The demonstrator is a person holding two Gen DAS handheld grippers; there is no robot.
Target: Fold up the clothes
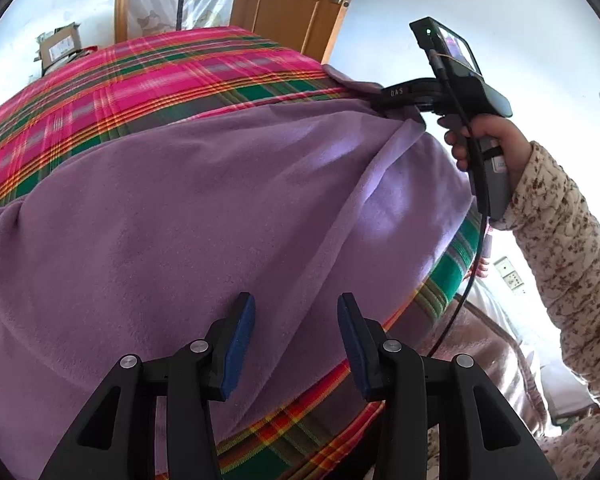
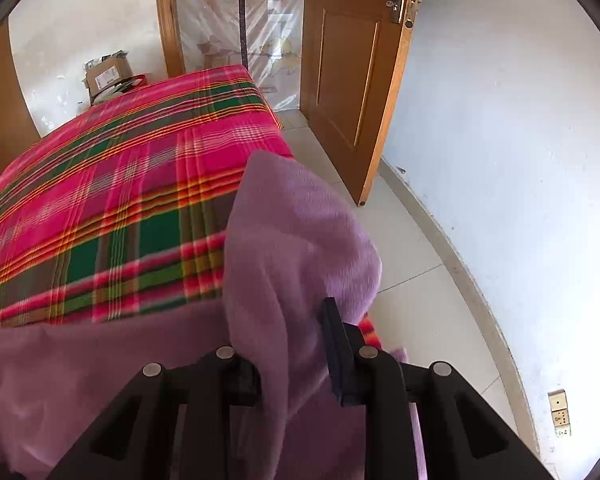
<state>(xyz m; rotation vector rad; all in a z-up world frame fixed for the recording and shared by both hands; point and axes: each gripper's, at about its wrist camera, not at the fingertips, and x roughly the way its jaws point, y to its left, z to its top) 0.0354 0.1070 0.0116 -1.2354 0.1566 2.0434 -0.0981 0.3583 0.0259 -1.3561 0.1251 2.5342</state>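
Fleece, soft and floppy, sprawls mid-frame over the plaid bed (image 1: 180, 76) as a purple garment (image 1: 180, 208), your left gripper (image 1: 296, 320) jaws parted and empty, right gripper (image 2: 292, 344) jaws around its bunched corner at lower centre, so pinch hems.

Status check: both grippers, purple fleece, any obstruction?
Left gripper open, empty, over the purple fleece cloth. Right gripper has a fleece fold between its jaws. Cloth lies on the plaid bedspread. Nothing in the way.

Left tool (image 1: 296, 308) gapes empty above purple garment (image 1: 172, 216) on plaid bedspread (image 1: 160, 68).
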